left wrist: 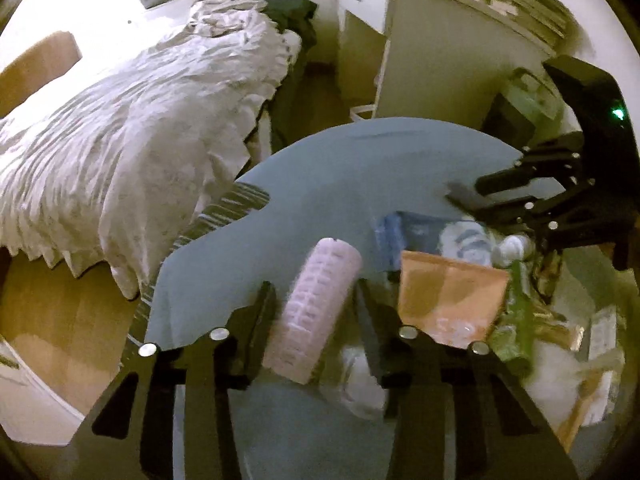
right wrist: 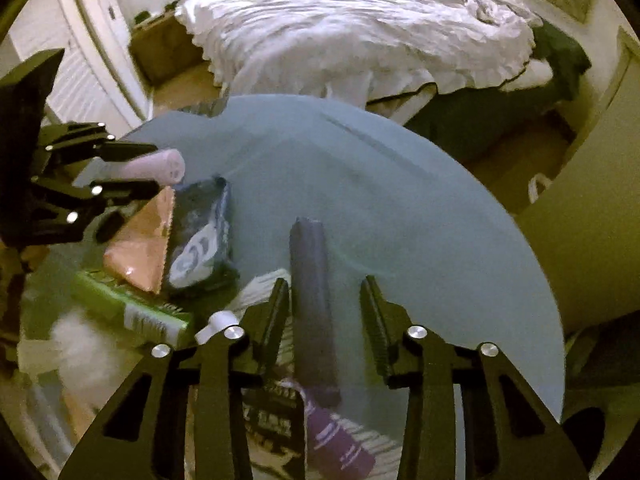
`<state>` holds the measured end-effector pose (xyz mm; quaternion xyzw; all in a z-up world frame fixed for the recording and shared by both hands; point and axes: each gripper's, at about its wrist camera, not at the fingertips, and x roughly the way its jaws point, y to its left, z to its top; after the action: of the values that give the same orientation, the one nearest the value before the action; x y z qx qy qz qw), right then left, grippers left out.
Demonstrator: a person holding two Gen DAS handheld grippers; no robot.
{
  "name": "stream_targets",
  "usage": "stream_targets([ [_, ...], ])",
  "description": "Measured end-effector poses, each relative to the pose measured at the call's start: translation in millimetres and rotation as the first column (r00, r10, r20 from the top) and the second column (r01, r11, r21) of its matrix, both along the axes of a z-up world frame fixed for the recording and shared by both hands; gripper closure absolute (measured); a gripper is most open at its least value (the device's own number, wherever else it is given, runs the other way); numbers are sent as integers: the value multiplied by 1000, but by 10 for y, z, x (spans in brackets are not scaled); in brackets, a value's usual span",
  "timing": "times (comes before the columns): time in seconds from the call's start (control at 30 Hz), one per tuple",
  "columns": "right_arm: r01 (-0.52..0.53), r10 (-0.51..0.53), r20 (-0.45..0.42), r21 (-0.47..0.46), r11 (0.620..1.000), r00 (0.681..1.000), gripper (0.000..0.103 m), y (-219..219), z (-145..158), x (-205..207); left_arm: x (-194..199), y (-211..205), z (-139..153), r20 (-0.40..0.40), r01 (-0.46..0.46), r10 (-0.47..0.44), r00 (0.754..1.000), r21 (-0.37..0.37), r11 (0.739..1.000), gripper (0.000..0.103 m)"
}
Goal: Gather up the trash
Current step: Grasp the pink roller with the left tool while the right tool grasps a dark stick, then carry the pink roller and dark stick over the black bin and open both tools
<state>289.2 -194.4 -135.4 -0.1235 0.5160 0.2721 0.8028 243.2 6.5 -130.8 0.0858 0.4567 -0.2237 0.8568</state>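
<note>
On the round blue-grey table (left wrist: 340, 168) lies a heap of trash. My left gripper (left wrist: 314, 300) is shut on a ribbed pink tube (left wrist: 316, 300), which sticks out past its fingertips. The right wrist view shows that left gripper (right wrist: 158, 168) with the pink tube (right wrist: 168, 166) at far left. My right gripper (right wrist: 326, 304) stands open around a dark purple stick (right wrist: 312, 300); the stick lies against its left finger, with a gap to the right one. In the left wrist view the right gripper (left wrist: 468, 194) reaches in from the right.
An orange pouch (left wrist: 448, 300), a blue packet (left wrist: 420, 236), a green box (left wrist: 516, 320) and crumpled white paper (left wrist: 360, 384) crowd the table's near side. A bed with a white duvet (right wrist: 360, 32) stands beyond, and a white desk (left wrist: 440, 60) to one side.
</note>
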Motion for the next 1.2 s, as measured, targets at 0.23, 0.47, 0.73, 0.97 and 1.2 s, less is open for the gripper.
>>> stream_targets([
  [0.23,68,-69,13,88,994,998,89,-195,62,66,-60,116,137,39,-83,88,995,-121,989,75],
  [0.47,160,-221,90,443,882,971,89,-983,636,-293,-322,33,774,133,-98,147,980,-317,943,75],
  [0.73,286,-467,170,598,749,868,89,-2080,831,-1019,-605,-982,1175,169,86,-19,986,-405,910,75],
  [0.97,425,-667,167,652,627,726,89,-3082,670,-1563,-749,-2211,1125,149,245,-200,968,-430,869,75],
  [1.2,521,-775,157,658,545,612,89,-3790,448,-1771,-772,-3199,887,95,327,-317,944,-423,845,75],
])
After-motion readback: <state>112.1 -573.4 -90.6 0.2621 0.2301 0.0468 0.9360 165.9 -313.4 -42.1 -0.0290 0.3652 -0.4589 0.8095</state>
